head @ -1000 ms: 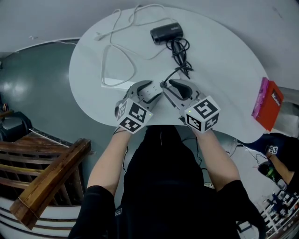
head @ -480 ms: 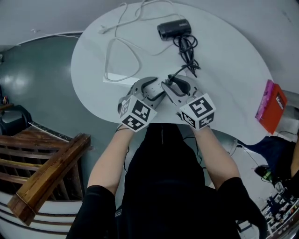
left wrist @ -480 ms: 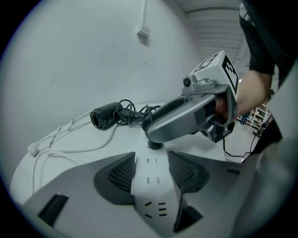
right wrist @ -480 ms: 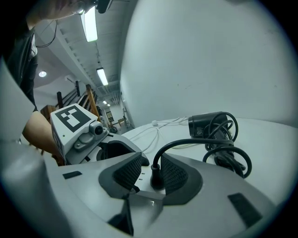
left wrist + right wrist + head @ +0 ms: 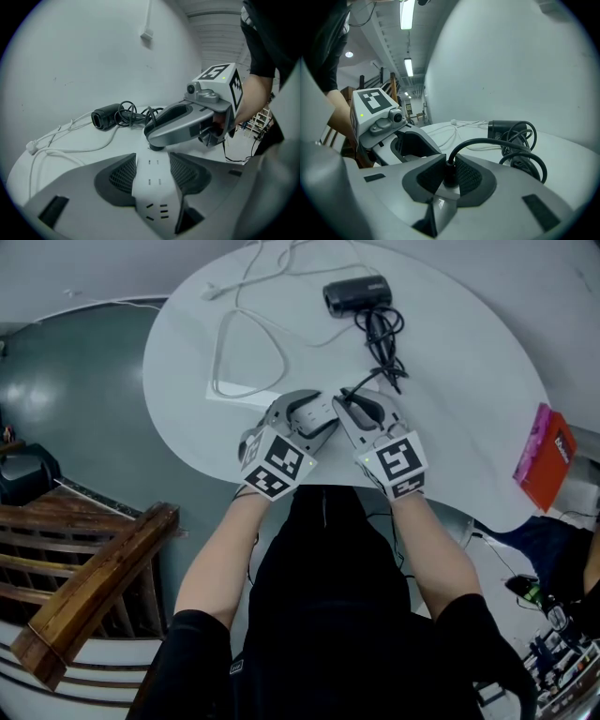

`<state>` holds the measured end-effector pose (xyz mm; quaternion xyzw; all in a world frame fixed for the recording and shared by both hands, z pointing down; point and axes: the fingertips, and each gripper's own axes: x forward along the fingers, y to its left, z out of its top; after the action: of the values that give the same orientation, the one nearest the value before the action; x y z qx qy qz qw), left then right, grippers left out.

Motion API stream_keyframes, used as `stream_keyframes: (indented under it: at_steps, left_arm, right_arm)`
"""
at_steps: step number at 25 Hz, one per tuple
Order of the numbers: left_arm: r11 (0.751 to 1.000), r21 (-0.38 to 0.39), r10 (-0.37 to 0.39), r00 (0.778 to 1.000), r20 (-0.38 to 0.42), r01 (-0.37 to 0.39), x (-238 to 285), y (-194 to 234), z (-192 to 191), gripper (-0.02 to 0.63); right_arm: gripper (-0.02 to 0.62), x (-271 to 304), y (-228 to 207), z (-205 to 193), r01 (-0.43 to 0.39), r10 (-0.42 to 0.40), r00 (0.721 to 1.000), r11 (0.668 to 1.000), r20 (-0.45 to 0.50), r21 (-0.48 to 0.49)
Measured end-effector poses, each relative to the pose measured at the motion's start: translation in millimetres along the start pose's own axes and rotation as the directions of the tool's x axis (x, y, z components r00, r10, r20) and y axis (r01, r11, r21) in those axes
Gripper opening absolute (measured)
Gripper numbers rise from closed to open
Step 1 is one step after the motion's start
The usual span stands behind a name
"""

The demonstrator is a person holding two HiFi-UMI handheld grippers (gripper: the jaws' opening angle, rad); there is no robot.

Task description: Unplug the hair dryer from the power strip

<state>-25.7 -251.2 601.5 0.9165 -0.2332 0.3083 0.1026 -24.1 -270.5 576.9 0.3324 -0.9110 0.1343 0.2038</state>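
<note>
Left claw [image 5: 311, 416] and right claw [image 5: 354, 411] hide most of the power strip [image 5: 234, 395] overhead (the plug [image 5: 449, 174] hides its prongs); white cable [image 5: 218, 357] cut off at top

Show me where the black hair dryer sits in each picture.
Head view: the hair dryer is at top centre, on the table's far side.
Left gripper view: the dryer lies left of centre.
Right gripper view: the dryer lies right of centre.
Shared landmark: its coiled black cord beside it.

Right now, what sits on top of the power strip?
A black plug stands in the power strip, clamped by the right gripper. Its pins cannot be seen: they are hidden inside the strip.
</note>
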Motion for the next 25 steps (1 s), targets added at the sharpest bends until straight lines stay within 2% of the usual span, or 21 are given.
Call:
stream_keyframes:
  at_steps: [11, 18, 25]
  left_arm:
    - [0.998, -0.066, -0.020, 1.000, 0.002, 0.020, 1.8, -3.1, -4.6, 0.241]
    - [1.000, -0.021, -0.016, 1.000, 0.003, 0.016, 2.1, -7.4, -3.0, 0.239]
    - [0.999, -0.033, 0.003, 1.000, 0.013, -0.003, 2.0, -5.6, -3.6, 0.241]
  right_arm:
    - [0.069, -7.0, 0.9, 2.2, -0.004, 0.004, 1.000, 0.999, -0.017, 0.032]
    - [0.067, -4.5, -1.7, -0.9, -0.015, 0.017, 0.999, 0.996, -0.029, 0.086]
    - [0.067, -10.3, -1.3, 4.2, -0.016, 0.018, 1.000, 0.996, -0.015, 0.087]
